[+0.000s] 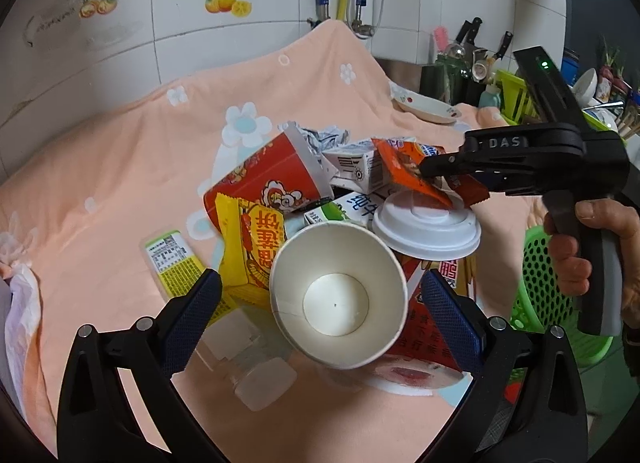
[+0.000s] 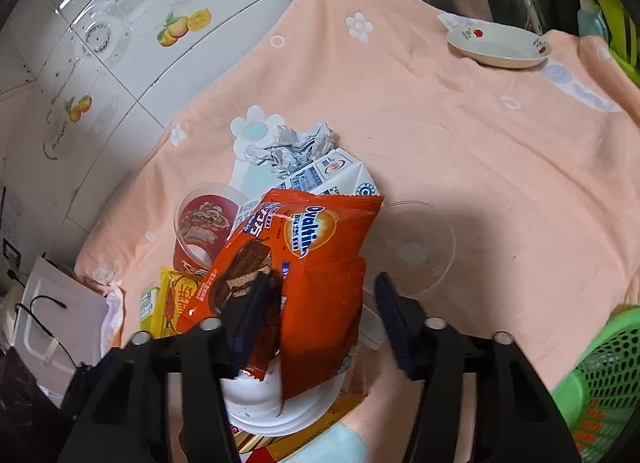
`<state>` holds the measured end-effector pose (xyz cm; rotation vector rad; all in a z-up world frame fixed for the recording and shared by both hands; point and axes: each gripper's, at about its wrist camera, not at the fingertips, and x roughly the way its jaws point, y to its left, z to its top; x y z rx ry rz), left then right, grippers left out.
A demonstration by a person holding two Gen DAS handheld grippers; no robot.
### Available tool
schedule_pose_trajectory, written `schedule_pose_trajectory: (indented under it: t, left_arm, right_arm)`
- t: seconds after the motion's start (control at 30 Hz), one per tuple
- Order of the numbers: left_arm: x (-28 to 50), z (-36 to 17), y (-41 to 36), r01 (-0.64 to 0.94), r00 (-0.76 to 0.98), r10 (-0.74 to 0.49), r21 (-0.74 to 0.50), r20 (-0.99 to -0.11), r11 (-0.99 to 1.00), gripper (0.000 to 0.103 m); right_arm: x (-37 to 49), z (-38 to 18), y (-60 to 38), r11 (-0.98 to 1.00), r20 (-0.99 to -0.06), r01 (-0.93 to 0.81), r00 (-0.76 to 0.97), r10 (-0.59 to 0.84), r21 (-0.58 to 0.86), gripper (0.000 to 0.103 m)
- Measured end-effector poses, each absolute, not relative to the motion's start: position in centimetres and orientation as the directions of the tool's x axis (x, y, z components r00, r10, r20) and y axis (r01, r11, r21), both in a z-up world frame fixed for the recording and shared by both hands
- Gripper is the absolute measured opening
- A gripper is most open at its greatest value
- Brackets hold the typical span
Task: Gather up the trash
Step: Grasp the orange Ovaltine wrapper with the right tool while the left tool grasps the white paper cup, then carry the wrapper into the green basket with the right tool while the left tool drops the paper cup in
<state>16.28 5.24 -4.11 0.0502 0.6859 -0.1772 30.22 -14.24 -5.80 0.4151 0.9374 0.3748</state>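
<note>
A heap of trash lies on the peach flowered cloth (image 1: 120,167): a white paper cup (image 1: 338,295) on its side, a white lid (image 1: 426,229), a red paper cup (image 1: 268,175), a yellow wrapper (image 1: 250,239), milk cartons (image 1: 356,167) and crumpled foil (image 1: 320,135). My left gripper (image 1: 320,303) is open, its fingers on either side of the white paper cup. My right gripper (image 2: 320,315) is open around an orange Ovaltine wrapper (image 2: 316,263), which drapes over its left finger (image 2: 252,315) above the white lid (image 2: 276,407). In the left wrist view the right gripper (image 1: 436,171) touches that wrapper (image 1: 408,167).
A green perforated basket (image 1: 548,287) stands at the right edge, also in the right wrist view (image 2: 600,383). A clear plastic cup (image 2: 416,247) lies right of the pile. A white plate (image 2: 496,47) sits far back. A dish rack and knives (image 1: 480,59) stand behind. A clear bottle (image 1: 256,367) lies near my left fingers.
</note>
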Motion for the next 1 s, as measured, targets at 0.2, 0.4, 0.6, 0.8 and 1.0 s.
schedule_pose_trajectory:
  t: [0.2,0.4,0.6,0.8,1.0]
  left_arm:
    - [17.1,-4.6,5.5,0.189,0.738,-0.178,-0.053,-0.651,0.981,0.084]
    - [17.7,-5.1,5.0,0.211,0.722,-0.195,-0.058,-0.663,0.976,0.067]
    - [17.1,-4.5,5.3,0.197,0.743,-0.184,-0.052,-0.643,0.979,0.063]
    - [15.7,-2.8,5.8,0.186,0.775,-0.183,-0.059,-0.604,0.981,0.062]
    - [13.9,-0.1,5.6,0.196,0.813,-0.2,-0.066,-0.547,0.978,0.062]
  right_arm:
    - [29.5,-4.9,-14.2,0.869,-0.678,-0.156,0.567,0.469,0.47,0.033]
    - [28.3,-3.9,-14.0,0.884,-0.668,-0.188,0.593,0.45,0.429,0.029]
    - [26.7,-2.7,-14.3,0.886,-0.643,-0.211,0.621,0.448,0.413,0.025]
    - [24.3,-1.5,-15.4,0.889,-0.617,-0.217,0.653,0.44,0.404,0.025]
    - [20.8,-0.7,-17.8,0.903,-0.601,-0.199,0.69,0.404,0.38,0.025]
